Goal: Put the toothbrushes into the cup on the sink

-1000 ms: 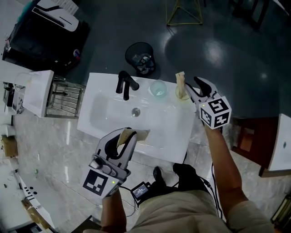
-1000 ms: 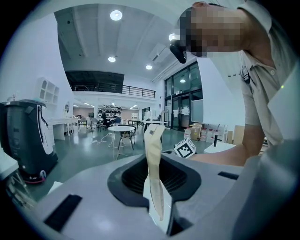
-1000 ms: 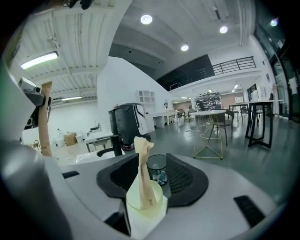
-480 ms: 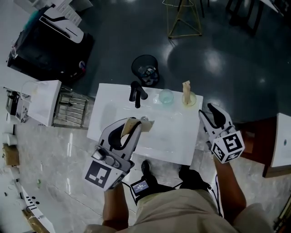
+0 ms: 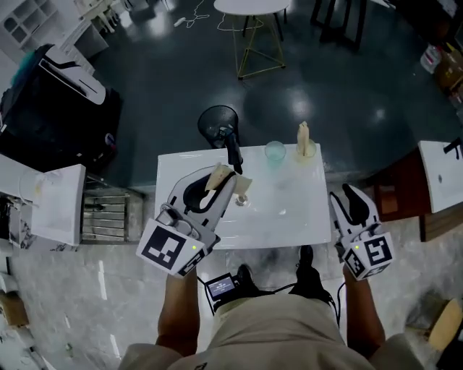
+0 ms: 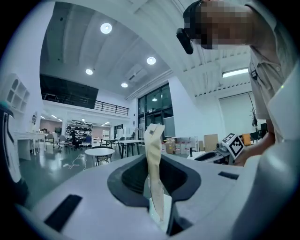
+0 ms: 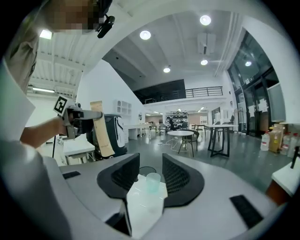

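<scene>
My left gripper point(image 5: 221, 179) is shut on a toothbrush in a tan wrapper point(image 5: 217, 176), held over the white sink point(image 5: 289, 217) near the black faucet point(image 5: 234, 148). In the left gripper view the wrapped toothbrush point(image 6: 153, 164) stands upright between the jaws. A clear cup point(image 5: 274, 152) sits on the sink's back rim. A second wrapped toothbrush point(image 5: 304, 140) stands right of it. My right gripper point(image 5: 352, 196) hangs off the sink's right front corner, its jaws closing with nothing between them. The right gripper view looks along those jaws toward the cup point(image 7: 153, 182).
A black wire bin point(image 5: 218, 121) stands on the dark floor behind the sink. A metal rack point(image 5: 105, 214) and a white unit point(image 5: 43, 202) are at the left. A brown stool point(image 5: 394, 194) is at the right, and a round table point(image 5: 249, 7) farther back.
My left gripper has carried the wrapped toothbrush forward over the sink toward the faucet. My right gripper has drawn back from the standing toothbrush to the sink's right front corner.
</scene>
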The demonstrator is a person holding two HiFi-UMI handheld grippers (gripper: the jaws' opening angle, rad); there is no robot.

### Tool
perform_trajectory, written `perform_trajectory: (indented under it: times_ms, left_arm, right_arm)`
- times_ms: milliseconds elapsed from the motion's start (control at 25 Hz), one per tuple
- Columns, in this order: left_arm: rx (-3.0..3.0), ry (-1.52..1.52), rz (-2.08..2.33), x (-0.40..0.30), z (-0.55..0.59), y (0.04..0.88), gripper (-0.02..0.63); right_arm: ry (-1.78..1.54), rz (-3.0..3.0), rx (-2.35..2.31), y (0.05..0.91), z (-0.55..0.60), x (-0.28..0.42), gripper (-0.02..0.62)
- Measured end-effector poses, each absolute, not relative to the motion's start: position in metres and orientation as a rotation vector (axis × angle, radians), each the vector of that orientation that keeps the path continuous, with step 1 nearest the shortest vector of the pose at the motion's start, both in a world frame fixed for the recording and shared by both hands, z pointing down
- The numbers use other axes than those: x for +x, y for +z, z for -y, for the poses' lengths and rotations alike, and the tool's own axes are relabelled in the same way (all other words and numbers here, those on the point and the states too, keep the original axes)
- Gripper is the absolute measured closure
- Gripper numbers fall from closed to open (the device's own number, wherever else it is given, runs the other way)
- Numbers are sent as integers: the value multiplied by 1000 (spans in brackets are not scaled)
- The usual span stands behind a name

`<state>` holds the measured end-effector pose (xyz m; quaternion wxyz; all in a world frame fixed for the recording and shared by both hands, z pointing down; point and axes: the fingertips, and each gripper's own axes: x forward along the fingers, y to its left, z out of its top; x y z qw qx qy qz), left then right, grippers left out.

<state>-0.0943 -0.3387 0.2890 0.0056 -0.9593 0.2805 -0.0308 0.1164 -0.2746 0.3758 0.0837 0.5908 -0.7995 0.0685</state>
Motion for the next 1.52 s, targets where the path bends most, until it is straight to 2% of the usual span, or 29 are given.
perform_trajectory:
  times_ms: [200,480,1040,1520]
  left_arm:
    - [-3048,-10,-768,-125,345,279,541]
    - [-3059,1,-682,-104,367,283,541]
    - [-3072,-78,-747,-28,426,335,541]
    - [-3133,-185,-962,29,506,448,541]
  right_arm:
    - [164,2281,1851,357,231,78,448]
    - [152,2163,1982,345,184,77,454]
    - [268,2045,1982,380,181,128,456]
    - [386,2079,1833,457,230,182,457]
